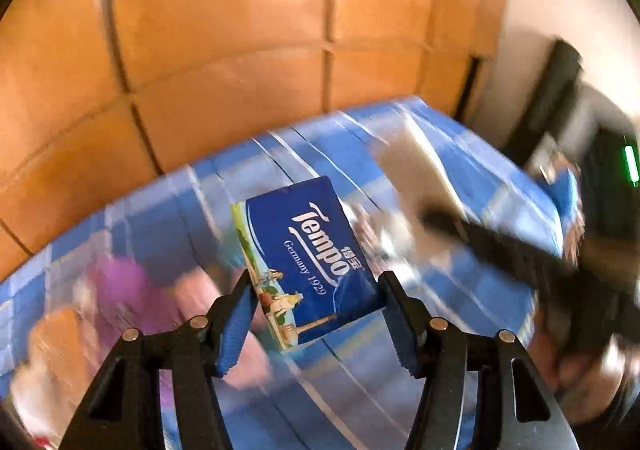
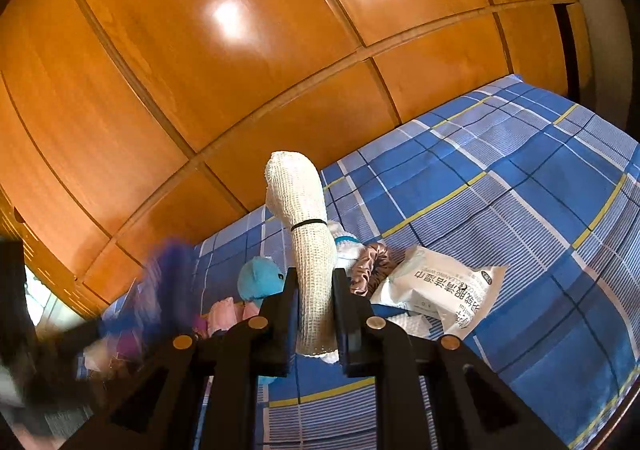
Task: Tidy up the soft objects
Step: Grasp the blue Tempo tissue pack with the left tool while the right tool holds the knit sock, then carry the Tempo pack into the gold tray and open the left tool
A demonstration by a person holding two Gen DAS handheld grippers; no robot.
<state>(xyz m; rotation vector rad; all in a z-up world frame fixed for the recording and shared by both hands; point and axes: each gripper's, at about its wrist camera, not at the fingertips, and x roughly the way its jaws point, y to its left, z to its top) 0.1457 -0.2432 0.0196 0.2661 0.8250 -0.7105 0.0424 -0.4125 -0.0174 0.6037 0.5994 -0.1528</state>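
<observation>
My left gripper (image 1: 316,302) is shut on a blue Tempo tissue pack (image 1: 308,250) and holds it above the blue plaid bed (image 1: 460,177). My right gripper (image 2: 316,290) is shut on a rolled white mesh cloth (image 2: 308,234) tied with a black band, standing up between the fingers. The right gripper shows blurred in the left wrist view (image 1: 500,246) at right. On the bed lie a teal plush (image 2: 260,282), a brown scrunchie (image 2: 372,266) and a white wet-wipes pack (image 2: 436,290).
Orange wooden wardrobe doors (image 2: 240,69) stand close behind the bed. Pink and purple soft things (image 1: 128,290) lie blurred at the left of the bed. The plaid bedsheet (image 2: 520,189) stretches to the right.
</observation>
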